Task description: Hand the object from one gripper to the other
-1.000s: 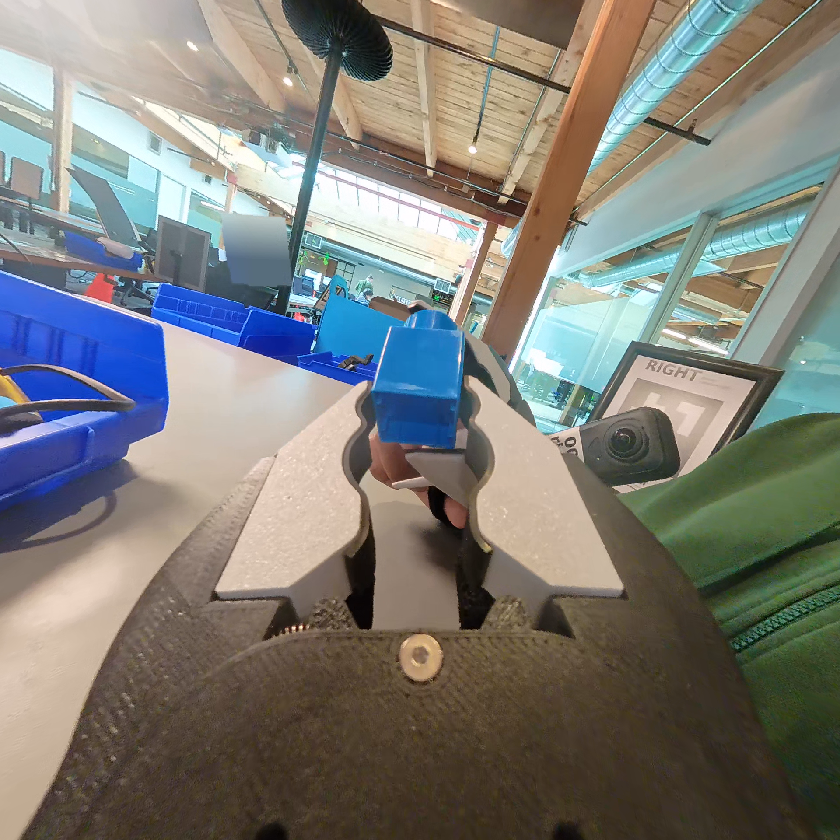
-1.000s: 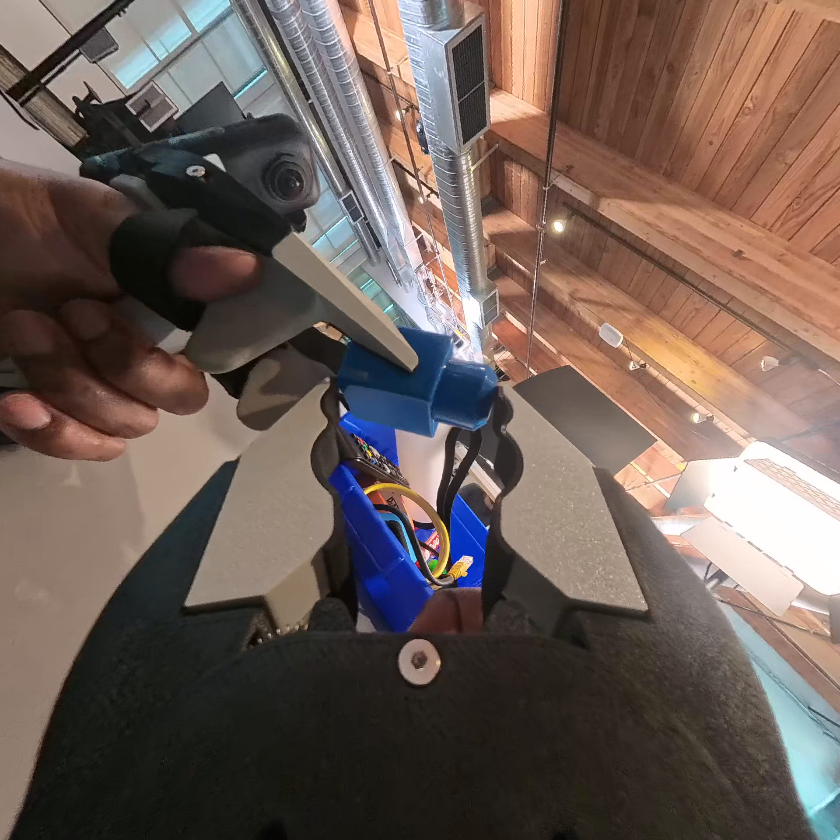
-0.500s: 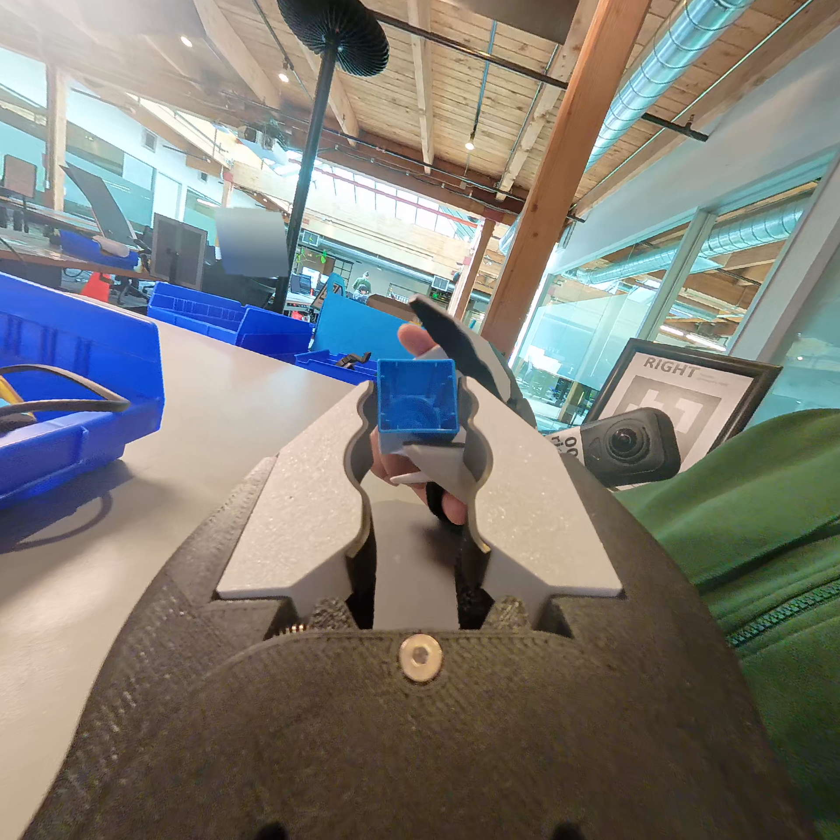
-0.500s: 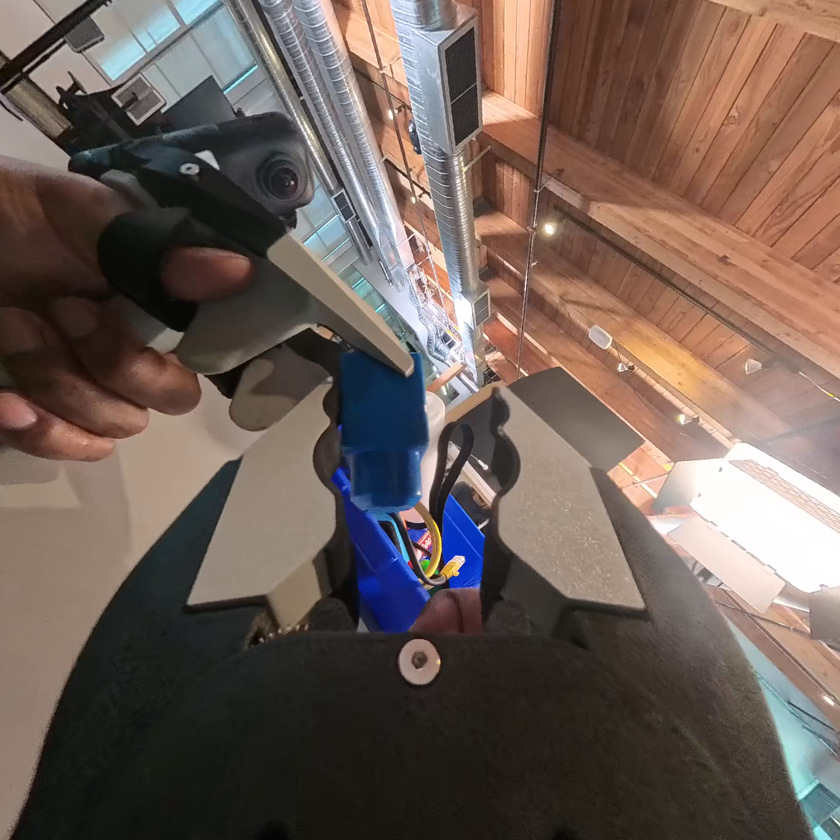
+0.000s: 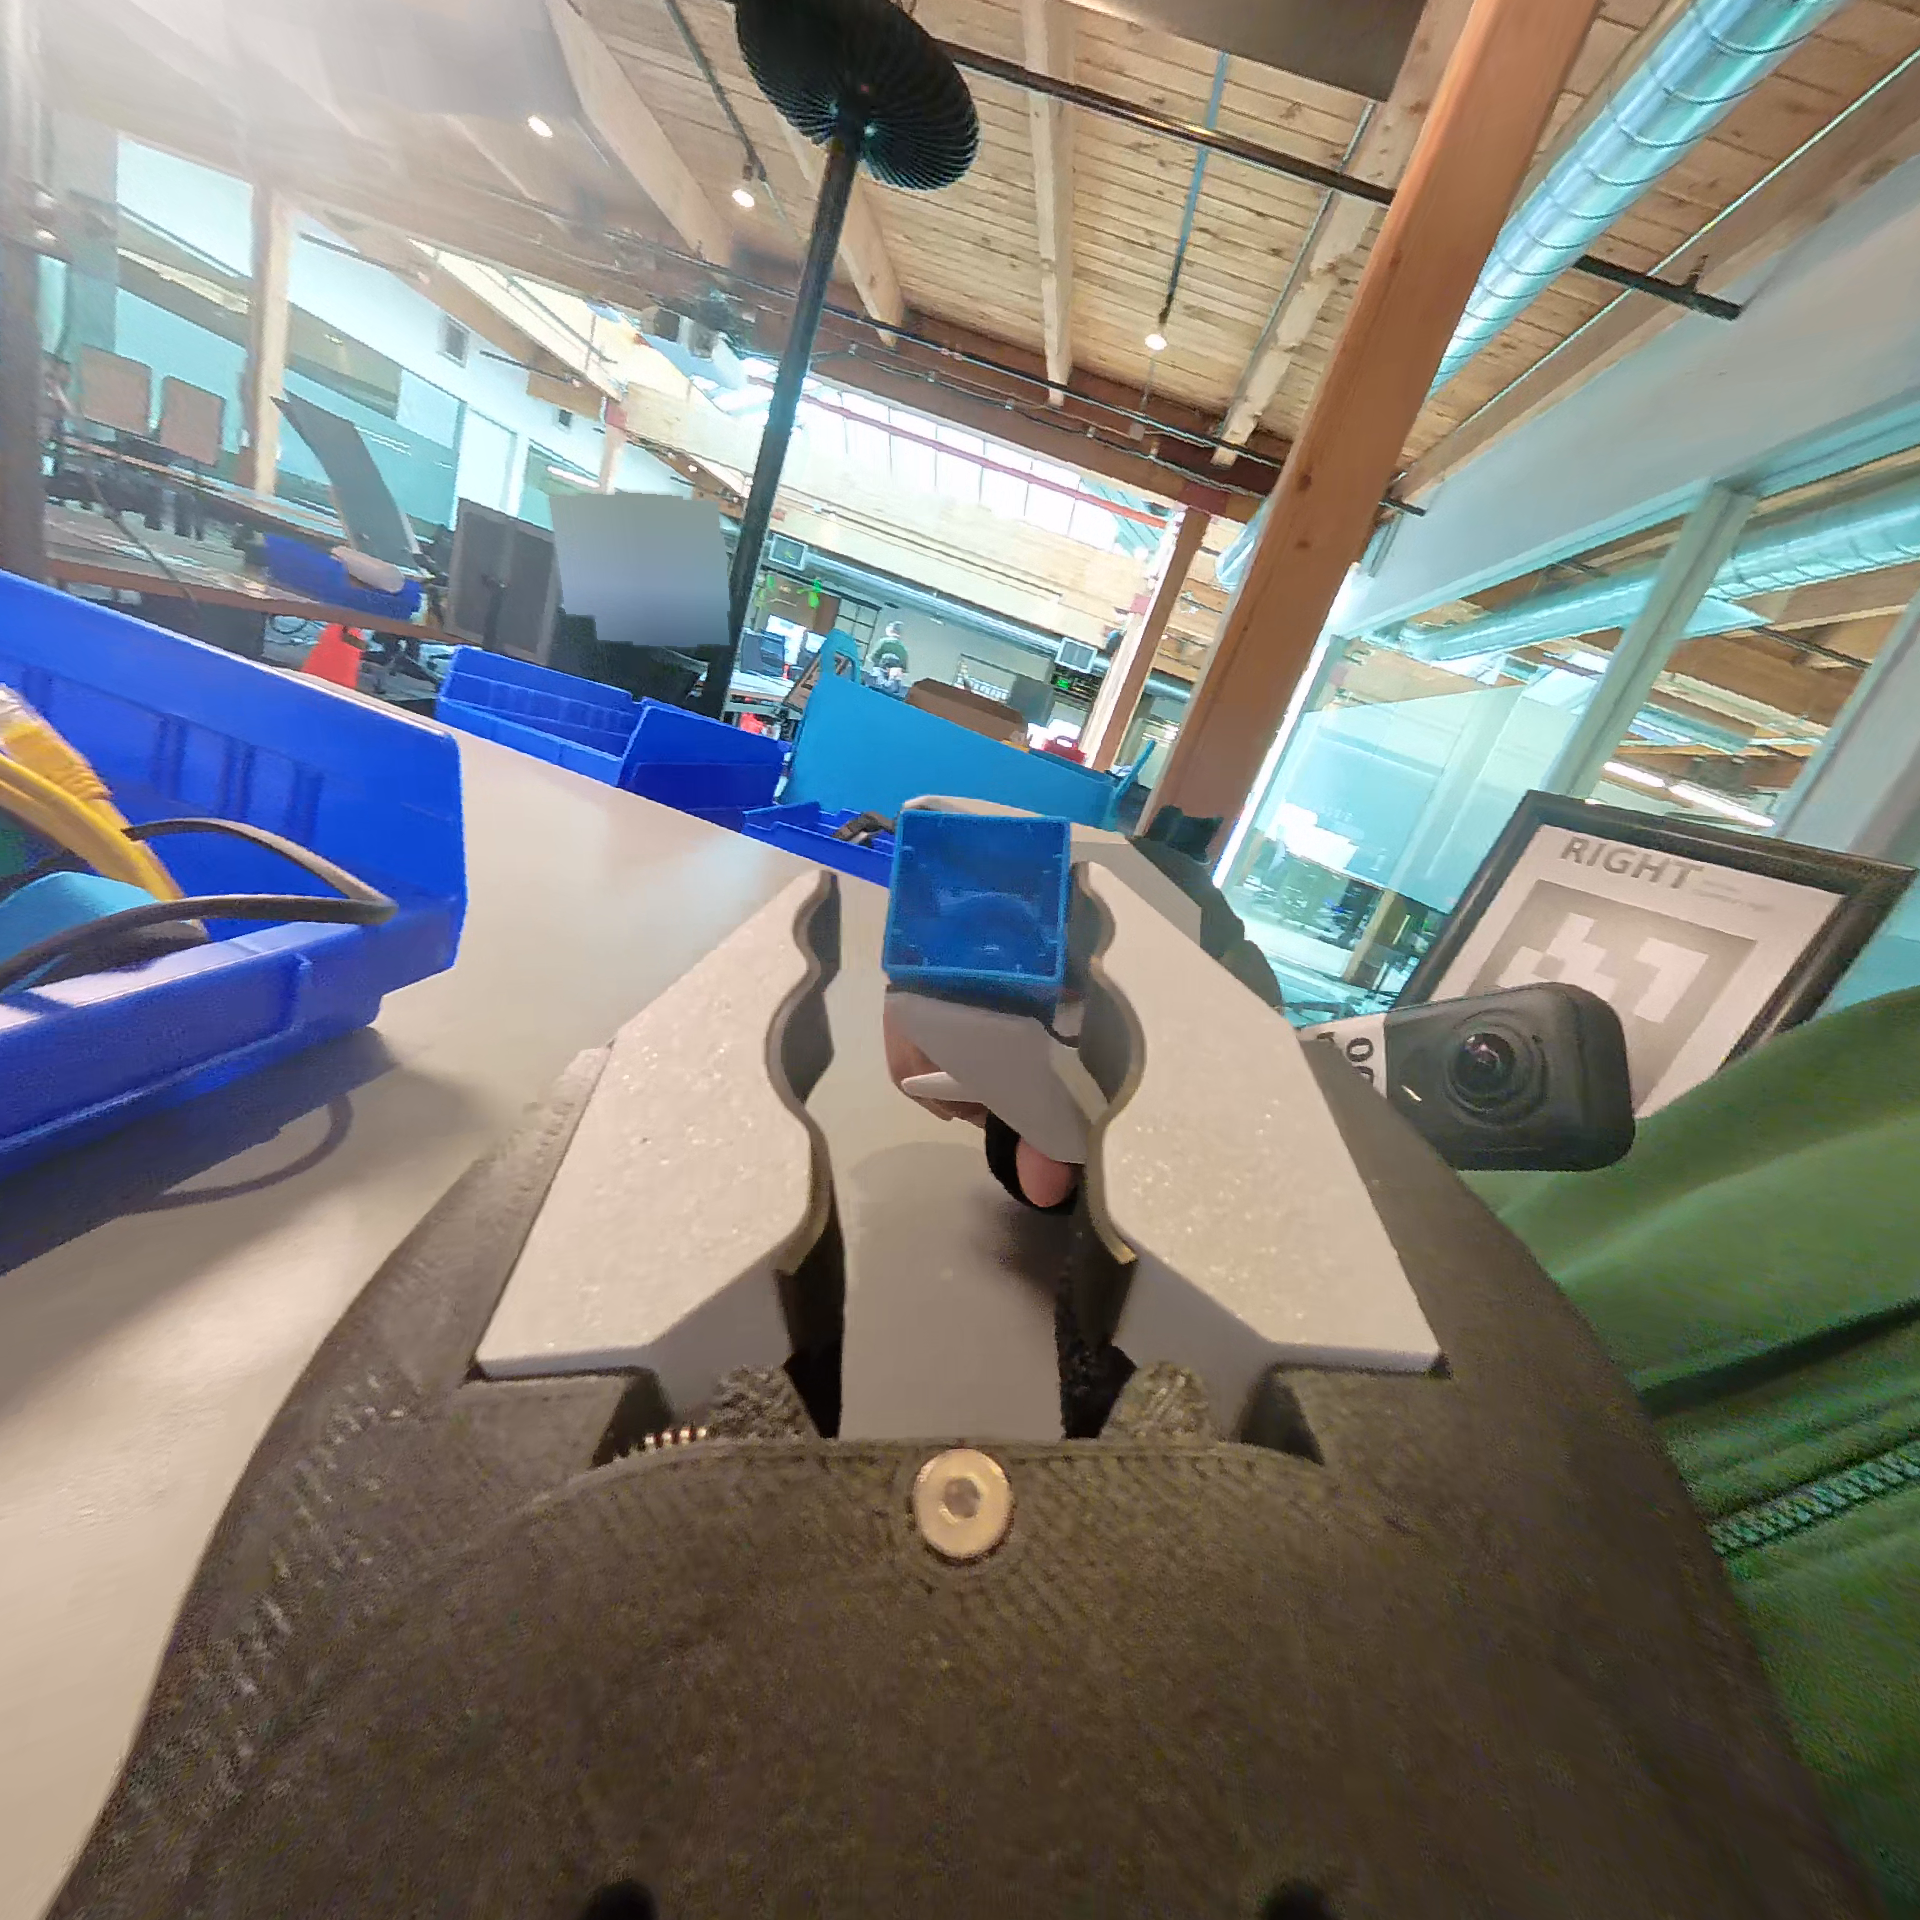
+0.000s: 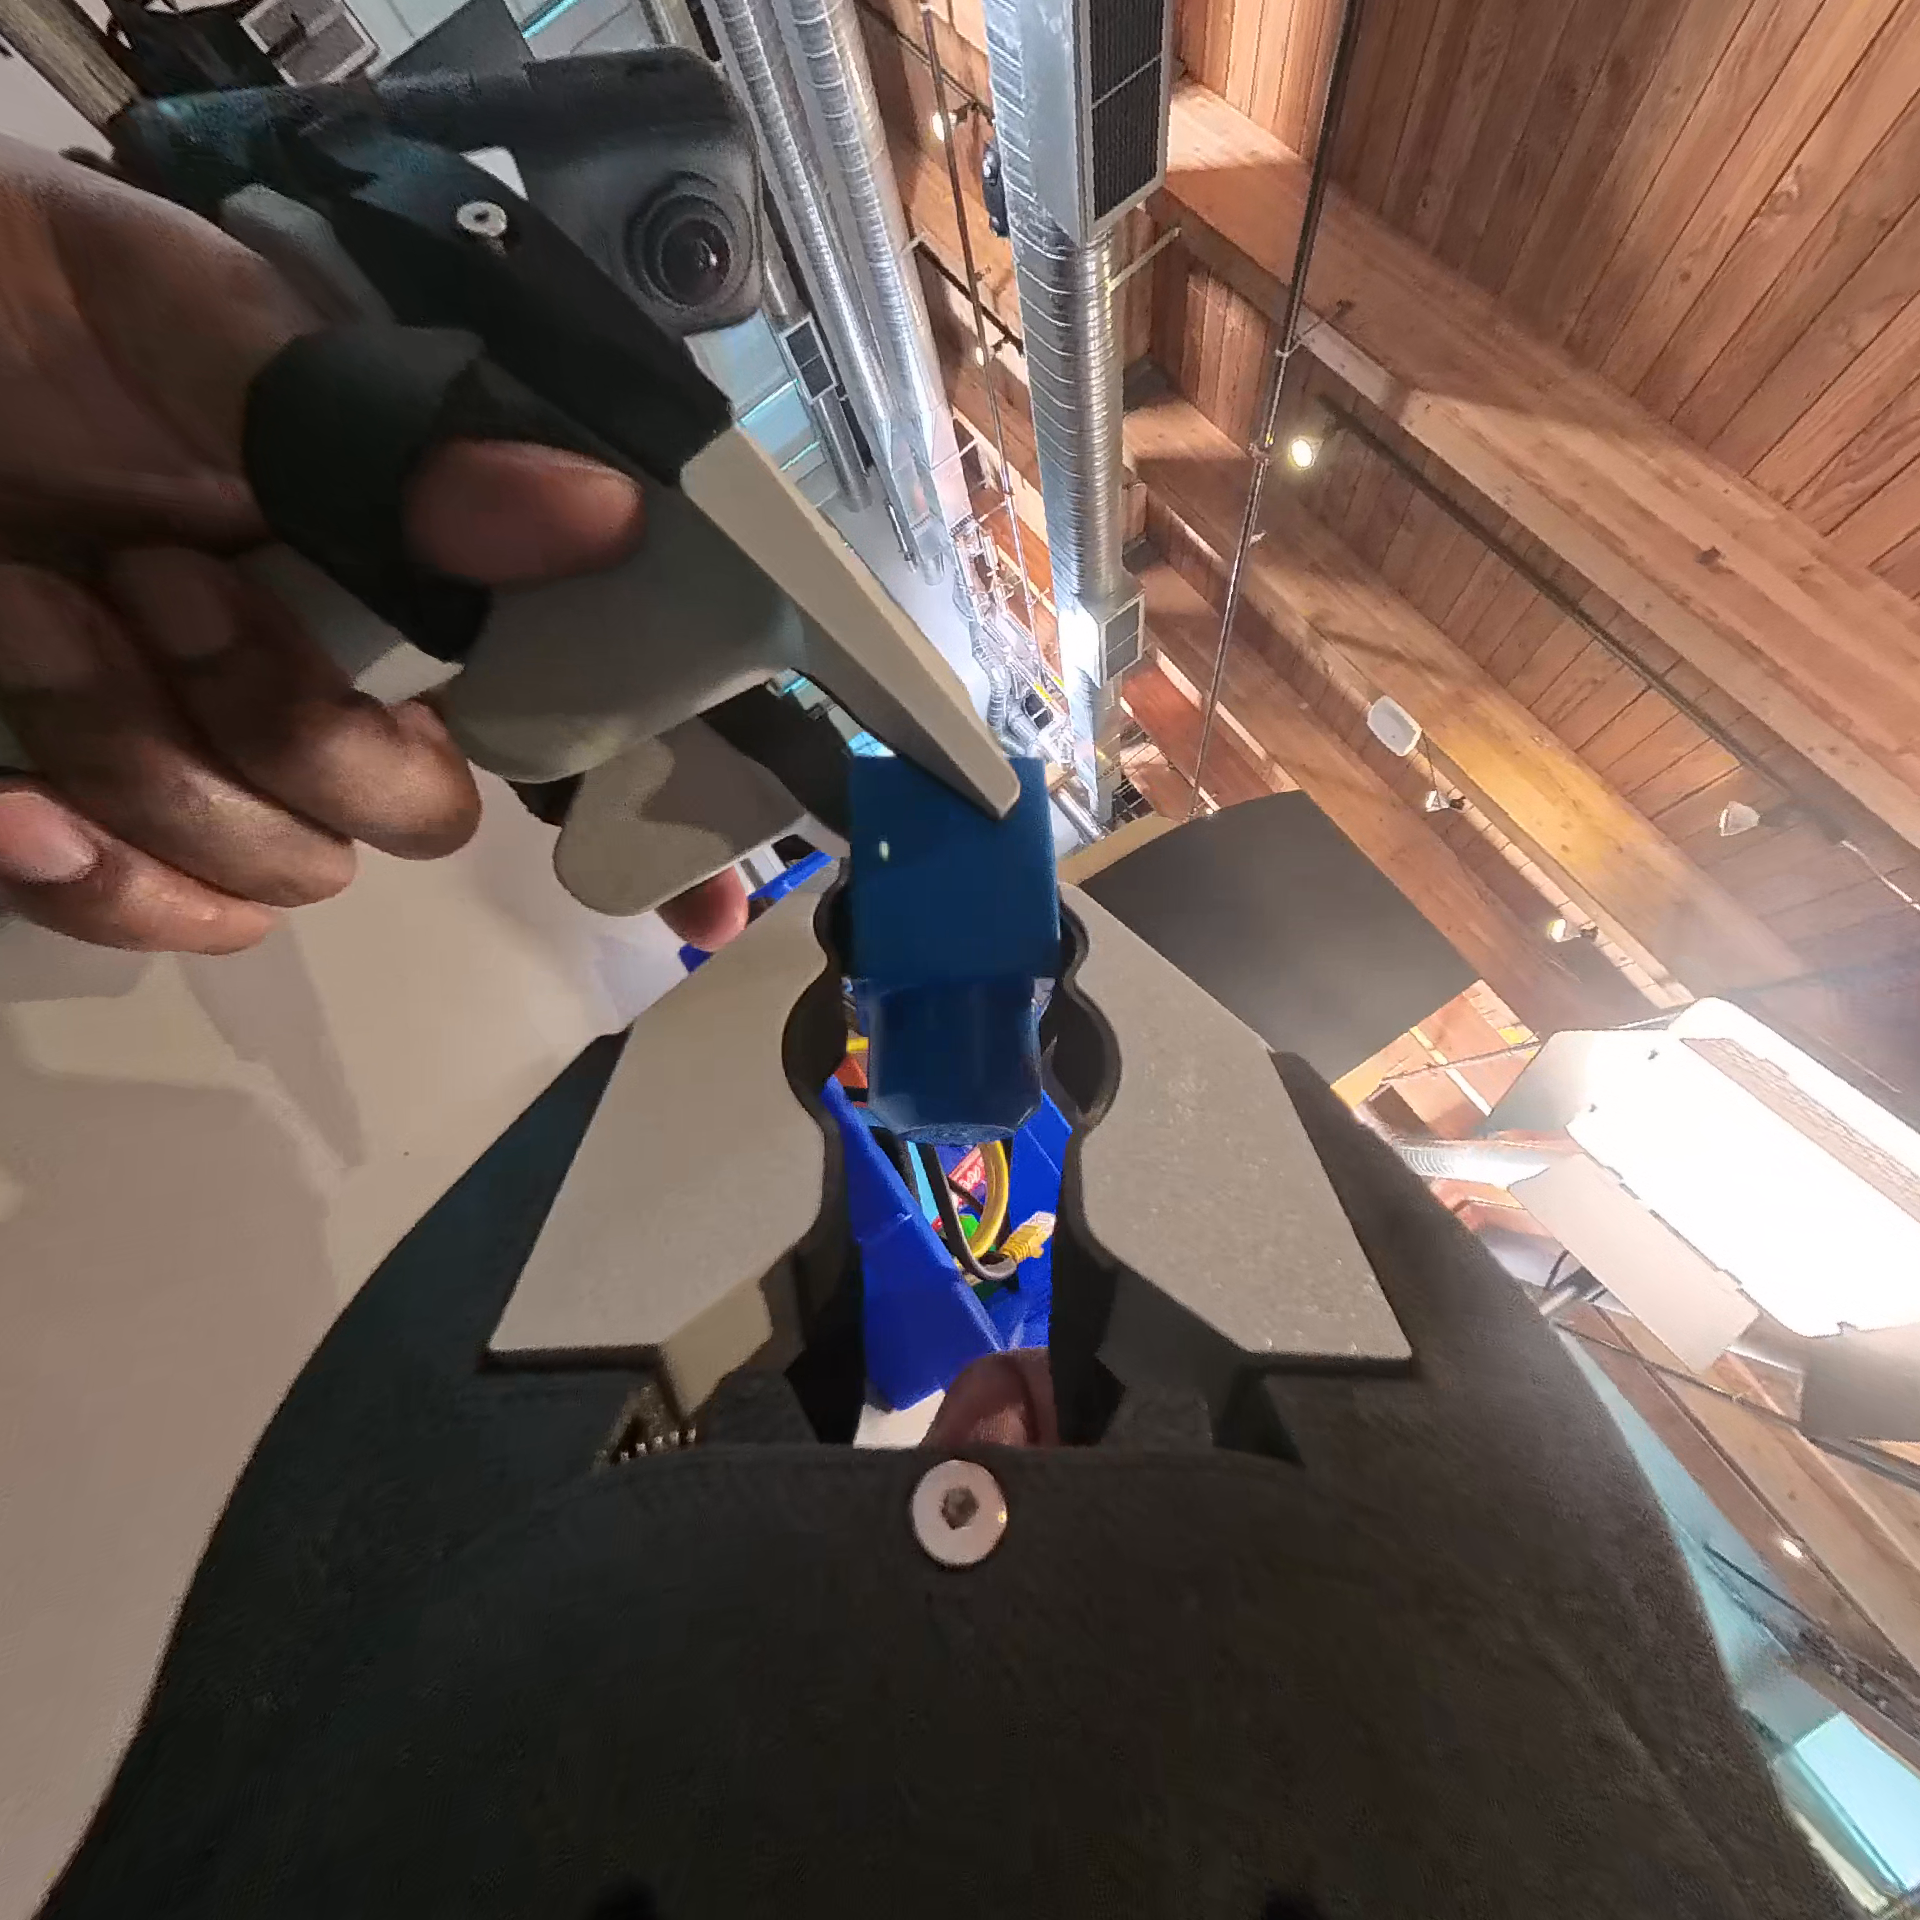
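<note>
The blue plastic piece is in the air above the grey surface, between both tools. It has a hollow square end toward the left tool and a round neck toward the right tool.

In the right wrist view, the right tool's two fingers press on its two sides, pinching it. The left tool's fingers stand on both sides of the square end. A thin gap shows at one side, so I cannot tell if this tool grips it.

A hand holds the left tool. On the surface at the left stands a blue bin with a yellow cable and a black cable.
</note>
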A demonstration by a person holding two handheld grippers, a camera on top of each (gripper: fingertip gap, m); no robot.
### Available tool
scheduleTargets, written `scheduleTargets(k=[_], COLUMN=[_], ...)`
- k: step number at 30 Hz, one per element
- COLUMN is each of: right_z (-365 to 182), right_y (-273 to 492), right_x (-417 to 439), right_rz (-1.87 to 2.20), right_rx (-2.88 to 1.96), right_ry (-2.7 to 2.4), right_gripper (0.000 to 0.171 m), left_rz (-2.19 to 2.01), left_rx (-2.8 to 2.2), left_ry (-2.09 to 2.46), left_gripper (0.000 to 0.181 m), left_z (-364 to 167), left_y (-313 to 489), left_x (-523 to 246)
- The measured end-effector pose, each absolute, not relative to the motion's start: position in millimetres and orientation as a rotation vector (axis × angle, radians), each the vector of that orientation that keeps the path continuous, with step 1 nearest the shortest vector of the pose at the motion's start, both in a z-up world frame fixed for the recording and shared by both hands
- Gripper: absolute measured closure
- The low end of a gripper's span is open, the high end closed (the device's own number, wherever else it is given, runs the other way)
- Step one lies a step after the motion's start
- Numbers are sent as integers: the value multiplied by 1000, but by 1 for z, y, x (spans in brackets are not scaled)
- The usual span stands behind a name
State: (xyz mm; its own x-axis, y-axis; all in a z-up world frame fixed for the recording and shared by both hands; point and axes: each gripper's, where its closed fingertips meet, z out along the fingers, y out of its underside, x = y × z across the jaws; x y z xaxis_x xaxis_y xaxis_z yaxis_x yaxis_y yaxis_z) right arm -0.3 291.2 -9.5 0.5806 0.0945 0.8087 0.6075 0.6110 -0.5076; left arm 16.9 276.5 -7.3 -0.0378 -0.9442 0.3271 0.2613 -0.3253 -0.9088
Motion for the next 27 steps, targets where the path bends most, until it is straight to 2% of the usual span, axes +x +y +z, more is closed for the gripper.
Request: scheduleTargets(k=[3, 8, 17, 22, 27], right_z=[-10, -17, -21, -27, -27], right_y=[293, 299, 312, 319, 319], right_x=[1, 2, 12, 15, 15], right_rz=[-346, -338, -329, -355, -361], right_rx=[-893, -945, -1043, -1082, -1083], right_ry=[-919, -928, -889, -889, -891], right_gripper=[135, 131, 130, 130, 130], left_rz=[-1558, -1313, -404, -259, -225], left_rx=[-1230, -1274, -1423, -1611, -1634], left_ry=[849, 749, 688, 721, 738], left_gripper=[146, 146, 146, 146, 146], left_z=[-7, -9, -27, -61, -66], left_y=[273, 304, 395, 419, 420], left_x=[18, 3, -96, -124, -125])
